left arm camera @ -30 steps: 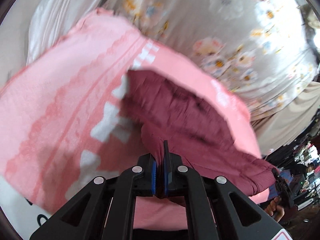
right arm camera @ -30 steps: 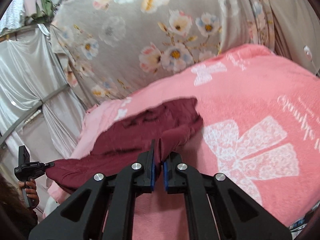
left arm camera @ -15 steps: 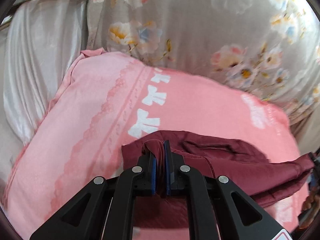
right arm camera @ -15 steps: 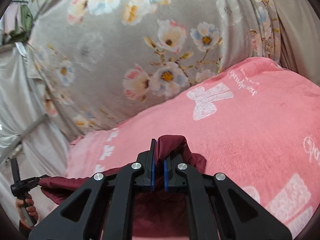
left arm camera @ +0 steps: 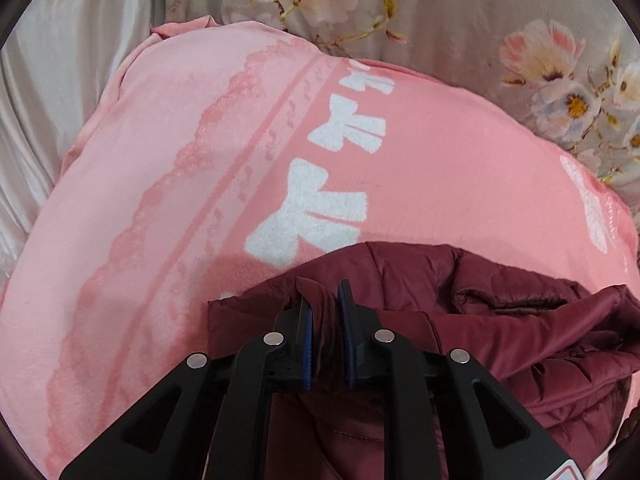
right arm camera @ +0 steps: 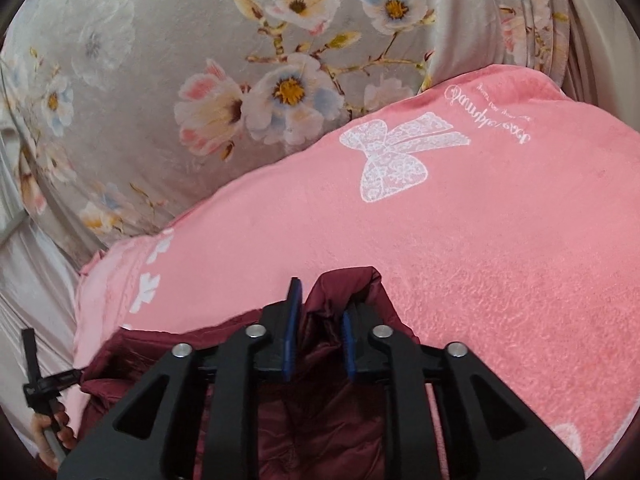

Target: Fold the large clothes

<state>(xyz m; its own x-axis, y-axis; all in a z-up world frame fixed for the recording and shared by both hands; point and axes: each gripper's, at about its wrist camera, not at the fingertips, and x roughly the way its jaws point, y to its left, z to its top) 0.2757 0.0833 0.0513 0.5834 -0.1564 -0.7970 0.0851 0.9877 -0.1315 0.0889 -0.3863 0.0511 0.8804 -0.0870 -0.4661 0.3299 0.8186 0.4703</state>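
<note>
Maroon quilted fabric, a padded jacket (left arm camera: 500,336), lies doubled over on a pink blanket (left arm camera: 168,184) printed with white bows, the blanket spread over a bed backed by a grey floral cloth (right arm camera: 168,60). The left gripper (left arm camera: 325,300) sits at one end of the folded edge and the right gripper (right arm camera: 318,304) at the other, which reads as each having carried a corner across so the layers land square. Both sets of jaws are opening: a ridge of maroon cloth stands between the blue pads of each, but the pads have visible gaps beside it and seem to be letting go rather than pinching. A hand (right arm camera: 52,436) at the lower left of the right wrist view grips the left tool's handle. A second ago both pairs were pressed tight on the cloth with the jacket hanging spread and lifted above the blanket; now it rests low on the bed, folded, and the blanket fills more of each view
</note>
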